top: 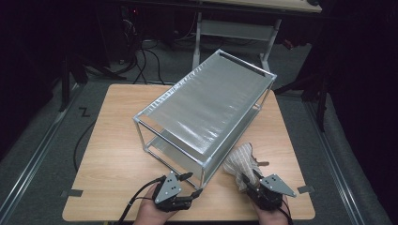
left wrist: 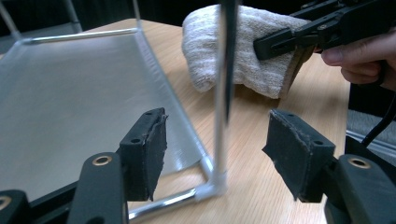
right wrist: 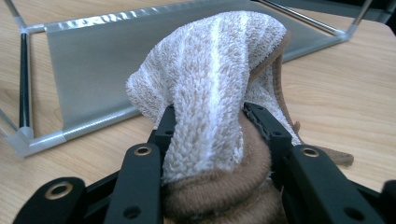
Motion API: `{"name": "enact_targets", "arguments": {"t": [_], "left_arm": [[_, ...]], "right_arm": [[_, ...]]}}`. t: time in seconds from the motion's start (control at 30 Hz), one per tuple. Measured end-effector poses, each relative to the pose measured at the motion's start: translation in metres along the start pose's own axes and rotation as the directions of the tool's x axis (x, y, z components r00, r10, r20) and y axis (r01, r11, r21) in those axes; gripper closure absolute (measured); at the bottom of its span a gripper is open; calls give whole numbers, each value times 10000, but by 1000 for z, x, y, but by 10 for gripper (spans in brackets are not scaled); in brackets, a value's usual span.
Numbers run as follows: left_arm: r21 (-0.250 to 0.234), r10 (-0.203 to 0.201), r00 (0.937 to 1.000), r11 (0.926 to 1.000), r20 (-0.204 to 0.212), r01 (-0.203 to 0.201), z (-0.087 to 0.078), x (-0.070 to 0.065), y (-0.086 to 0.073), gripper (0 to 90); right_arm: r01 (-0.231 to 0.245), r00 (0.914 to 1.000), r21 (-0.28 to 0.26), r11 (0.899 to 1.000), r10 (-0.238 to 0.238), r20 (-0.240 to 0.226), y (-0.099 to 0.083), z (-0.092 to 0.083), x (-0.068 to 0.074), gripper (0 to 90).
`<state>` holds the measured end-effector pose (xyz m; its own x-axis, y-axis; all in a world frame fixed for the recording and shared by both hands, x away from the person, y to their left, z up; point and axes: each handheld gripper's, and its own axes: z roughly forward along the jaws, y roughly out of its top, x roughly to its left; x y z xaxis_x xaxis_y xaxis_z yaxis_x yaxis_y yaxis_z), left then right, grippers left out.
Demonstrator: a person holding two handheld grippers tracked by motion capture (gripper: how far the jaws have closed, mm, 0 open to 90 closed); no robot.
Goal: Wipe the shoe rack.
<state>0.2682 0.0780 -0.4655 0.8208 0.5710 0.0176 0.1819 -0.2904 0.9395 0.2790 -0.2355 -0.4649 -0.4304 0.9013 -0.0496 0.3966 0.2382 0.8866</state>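
Sock (right wrist: pixel 212 88), terry-lined white and brown, is pinched at its cuff between the right gripper's (right wrist: pixel 210 126) jaws, its toe standing up past them. Left gripper (left wrist: pixel 215 144) has its jaws wide apart, nothing pressed; the corner post of the two-tier wire rack (top: pixel 206 108) stands between them, untouched, the sock beyond
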Motion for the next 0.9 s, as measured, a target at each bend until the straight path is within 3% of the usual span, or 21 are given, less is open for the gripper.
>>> {"name": "enact_targets", "arguments": {"t": [0.1,0.17,0.23,0.47,0.53,0.77,0.9], "left_arm": [[-70,-264,9997,9996,-14,264,9,0,6,400],[-151,-365,9992,9992,-171,362,12,1,9,466],[-258,-484,9988,9985,-57,482,15,1,11,520],[-634,-58,9993,9980,-364,35,15,-3,15,765],[-635,-94,9993,9980,-372,70,11,-3,14,797],[-544,-281,9985,9982,-471,255,-22,-2,3,801],[-429,-429,9970,9983,-637,403,-45,1,-3,803]], "right_arm": [[-71,9999,31,10000,70,108,-3,-4,-1,609],[-61,9999,12,10000,60,135,-3,-5,-1,609],[-73,9999,10,10000,73,144,-3,-6,-2,609],[-39,10000,-56,10000,39,-42,1,1,0,613],[-36,9998,-160,9999,33,-186,6,6,1,615],[467,9944,-320,9984,-495,-936,35,45,15,615],[705,9948,131,9974,-693,-750,51,85,18,618]]}}
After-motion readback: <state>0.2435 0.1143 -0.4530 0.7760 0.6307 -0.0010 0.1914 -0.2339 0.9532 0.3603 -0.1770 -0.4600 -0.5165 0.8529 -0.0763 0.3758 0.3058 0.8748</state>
